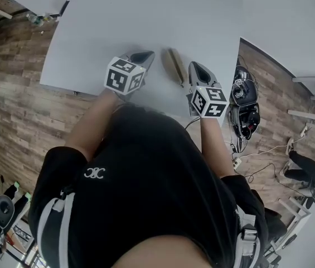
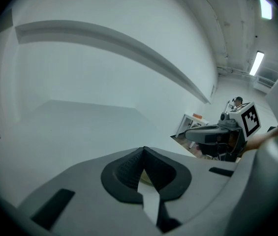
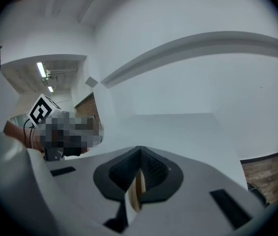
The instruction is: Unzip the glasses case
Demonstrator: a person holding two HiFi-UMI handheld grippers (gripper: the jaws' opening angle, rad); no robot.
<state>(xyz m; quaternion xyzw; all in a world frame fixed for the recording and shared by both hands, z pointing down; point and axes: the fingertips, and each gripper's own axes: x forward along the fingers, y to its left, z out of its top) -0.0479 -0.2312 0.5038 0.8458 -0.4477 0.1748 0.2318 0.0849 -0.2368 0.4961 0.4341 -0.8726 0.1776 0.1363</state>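
On the white bench (image 1: 146,15), near its near edge, the glasses case (image 1: 174,66) lies flat as a slim tan shape, with its long side running from near to far. It sits between the two grippers and touches neither, as far as the head view shows. The left gripper (image 1: 146,55) hangs just to its left with the jaws closed on nothing. The right gripper (image 1: 195,67) is just to its right, its jaws likewise pressed together and empty (a tan sliver shows through the gap under its pads, most likely the case lying below rather than anything pinched). The case is too small here to tell whether its zip is closed, partly run or fully open, and no pull tab can be made out. Since neither gripper steadies the case or holds the zip, no unzipping is under way. By my reading, what remains is to pin the case with one gripper, catch the pull with the other and draw it round.
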